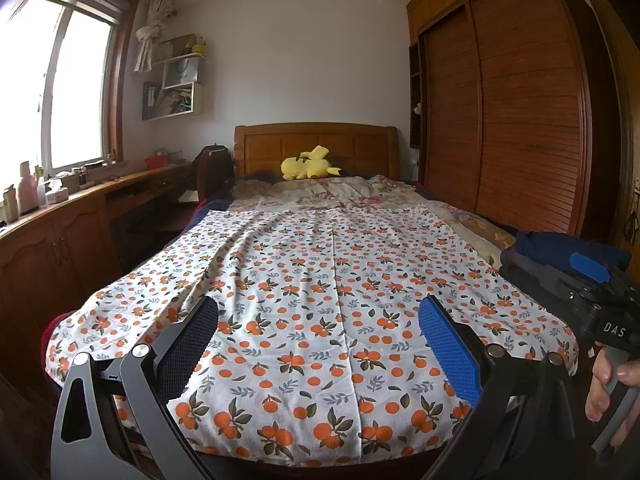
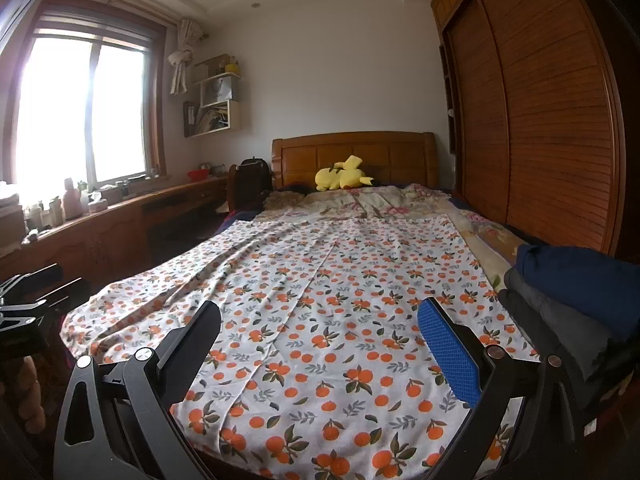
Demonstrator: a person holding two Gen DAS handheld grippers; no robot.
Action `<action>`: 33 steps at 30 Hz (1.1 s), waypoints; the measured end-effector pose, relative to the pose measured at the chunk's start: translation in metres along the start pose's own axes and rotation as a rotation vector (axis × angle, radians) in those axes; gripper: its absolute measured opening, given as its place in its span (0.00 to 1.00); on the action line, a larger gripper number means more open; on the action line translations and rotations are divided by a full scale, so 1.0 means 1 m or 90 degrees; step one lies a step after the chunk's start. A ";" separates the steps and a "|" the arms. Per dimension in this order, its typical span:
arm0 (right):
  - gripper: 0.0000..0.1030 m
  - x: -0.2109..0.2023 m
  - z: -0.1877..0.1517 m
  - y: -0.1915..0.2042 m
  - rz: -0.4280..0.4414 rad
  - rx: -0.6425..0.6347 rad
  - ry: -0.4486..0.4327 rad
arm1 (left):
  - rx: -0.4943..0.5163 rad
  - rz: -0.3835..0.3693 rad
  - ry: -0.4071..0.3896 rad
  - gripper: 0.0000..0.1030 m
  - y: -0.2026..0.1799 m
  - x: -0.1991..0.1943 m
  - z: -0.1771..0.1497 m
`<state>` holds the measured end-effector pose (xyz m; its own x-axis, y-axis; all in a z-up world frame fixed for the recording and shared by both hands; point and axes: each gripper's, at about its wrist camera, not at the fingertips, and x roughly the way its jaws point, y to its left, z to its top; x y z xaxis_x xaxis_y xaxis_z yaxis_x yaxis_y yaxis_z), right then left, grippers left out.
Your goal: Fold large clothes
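Lying flat and unfolded across the bed [image 1: 472,220], the white orange-printed cotton cloth [image 1: 320,300] awaits folding; left claw [image 1: 316,344] and right claw [image 2: 320,344] gape empty.

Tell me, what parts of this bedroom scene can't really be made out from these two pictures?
- Near hem of the orange-print cloth: both views, hidden behind each hand-held gripper's fingers and cut off by the bottom edge.
- Stacked dark clothes: right wrist view, cut off at the right edge; what garments they are is unclear.
- Bottles on the window counter: left wrist view, too small and washed out by window glare.
- Shelf contents: too small.
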<state>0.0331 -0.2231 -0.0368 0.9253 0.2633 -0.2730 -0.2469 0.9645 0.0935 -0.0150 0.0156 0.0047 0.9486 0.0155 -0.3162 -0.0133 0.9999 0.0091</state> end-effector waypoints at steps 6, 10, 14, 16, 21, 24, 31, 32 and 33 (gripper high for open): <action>0.93 0.000 -0.001 0.001 0.000 0.000 0.000 | -0.001 0.000 0.000 0.98 -0.001 0.000 0.000; 0.93 0.000 0.000 0.000 0.000 0.001 0.001 | -0.001 0.000 0.000 0.98 -0.001 0.000 0.000; 0.93 0.000 -0.001 0.000 -0.001 0.001 0.000 | 0.000 0.001 0.000 0.98 -0.001 0.000 0.000; 0.93 0.000 -0.001 0.000 -0.001 0.001 0.001 | -0.001 0.000 0.000 0.98 -0.001 0.000 0.000; 0.93 0.000 -0.001 0.001 -0.001 0.001 0.000 | 0.000 0.000 0.000 0.98 -0.002 0.000 0.000; 0.93 0.000 -0.001 0.000 -0.001 0.001 0.001 | 0.000 0.000 0.000 0.98 -0.002 0.000 0.000; 0.93 0.001 -0.002 0.001 -0.002 0.003 0.002 | 0.001 0.002 0.000 0.98 -0.001 0.000 0.000; 0.93 0.001 -0.001 0.000 -0.002 0.003 0.002 | 0.001 0.003 0.000 0.98 0.000 0.000 0.000; 0.93 0.001 -0.002 0.001 -0.002 0.002 0.002 | 0.000 0.004 0.000 0.98 0.001 0.000 0.000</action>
<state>0.0327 -0.2219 -0.0389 0.9250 0.2609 -0.2764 -0.2434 0.9651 0.0965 -0.0149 0.0163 0.0042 0.9485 0.0218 -0.3160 -0.0193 0.9998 0.0111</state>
